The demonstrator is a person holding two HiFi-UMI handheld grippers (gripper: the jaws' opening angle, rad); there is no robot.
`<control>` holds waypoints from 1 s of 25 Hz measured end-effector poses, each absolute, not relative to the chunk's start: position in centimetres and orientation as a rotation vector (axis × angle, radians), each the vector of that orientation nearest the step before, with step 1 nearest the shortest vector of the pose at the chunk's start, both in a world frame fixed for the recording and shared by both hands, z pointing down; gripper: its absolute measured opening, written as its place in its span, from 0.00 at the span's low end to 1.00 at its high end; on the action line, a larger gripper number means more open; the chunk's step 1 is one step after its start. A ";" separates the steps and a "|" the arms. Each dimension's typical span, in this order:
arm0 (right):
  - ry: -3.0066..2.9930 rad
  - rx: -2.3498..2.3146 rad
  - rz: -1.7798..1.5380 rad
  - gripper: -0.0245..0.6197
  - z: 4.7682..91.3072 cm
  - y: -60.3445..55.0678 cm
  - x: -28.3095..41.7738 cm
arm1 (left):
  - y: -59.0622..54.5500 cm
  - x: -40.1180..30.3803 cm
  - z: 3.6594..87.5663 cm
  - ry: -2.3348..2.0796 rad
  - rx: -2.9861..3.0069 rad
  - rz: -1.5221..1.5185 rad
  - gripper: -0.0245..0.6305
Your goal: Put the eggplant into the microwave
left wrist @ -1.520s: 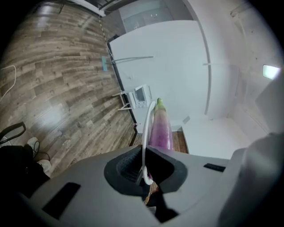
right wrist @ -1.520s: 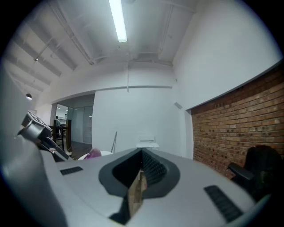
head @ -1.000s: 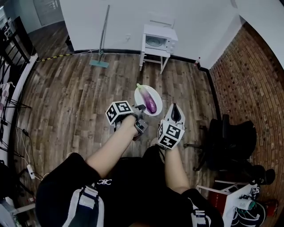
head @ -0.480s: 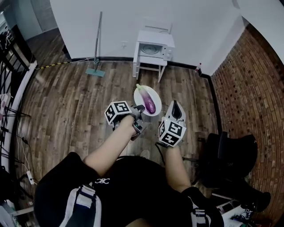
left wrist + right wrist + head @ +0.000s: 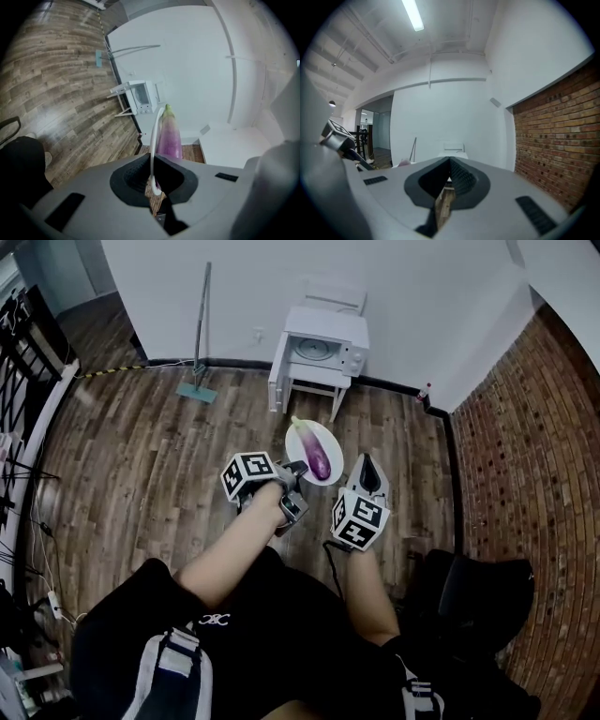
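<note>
The left gripper [image 5: 297, 469] pinched the rim of the plate [image 5: 333, 450] so the eggplant [image 5: 317, 456] lay steady for carrying to the microwave [image 5: 323, 346]; the right gripper [image 5: 368, 465] was closed, empty.

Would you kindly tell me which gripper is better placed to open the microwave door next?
Right, probably. The left gripper is shut on the plate carrying the eggplant, while the right gripper holds nothing and is free for the closed microwave ahead.
</note>
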State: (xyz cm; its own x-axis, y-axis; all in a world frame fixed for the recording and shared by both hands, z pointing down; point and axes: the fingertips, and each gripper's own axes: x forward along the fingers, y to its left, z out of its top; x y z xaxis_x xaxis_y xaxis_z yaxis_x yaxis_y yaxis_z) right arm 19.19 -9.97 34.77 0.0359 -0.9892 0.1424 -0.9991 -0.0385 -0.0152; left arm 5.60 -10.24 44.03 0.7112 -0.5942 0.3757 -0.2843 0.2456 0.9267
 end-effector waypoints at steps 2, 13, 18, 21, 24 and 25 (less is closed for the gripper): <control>-2.126 2.164 0.182 0.06 35.6 -11.4 19.2 | -11.6 5.7 44.6 -0.820 1.334 -0.254 0.06; -2.133 2.088 0.178 0.06 37.7 -23.2 20.6 | -23.5 7.3 47.2 -0.817 1.303 -0.287 0.06; -2.125 2.074 0.170 0.06 37.6 -31.0 21.4 | -31.4 7.9 47.5 -0.814 1.304 -0.287 0.06; -2.114 2.068 0.187 0.06 37.8 -35.9 21.6 | -36.3 8.3 47.5 -0.803 1.300 -0.279 0.06; -2.115 2.058 0.194 0.06 37.5 -40.4 21.4 | -40.9 8.3 46.9 -0.799 1.308 -0.280 0.06; -2.117 2.055 0.188 0.06 37.3 -41.9 21.4 | -42.4 8.3 46.7 -0.798 1.315 -0.283 0.06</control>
State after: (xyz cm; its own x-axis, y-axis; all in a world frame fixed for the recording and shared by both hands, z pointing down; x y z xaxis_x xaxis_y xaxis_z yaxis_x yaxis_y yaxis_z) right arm 21.36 -41.91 37.26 -0.0247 -0.9754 0.2192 -0.9987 0.0337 0.0374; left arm 8.32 -42.44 46.66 0.7088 -0.6071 0.3592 -0.2454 0.2653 0.9324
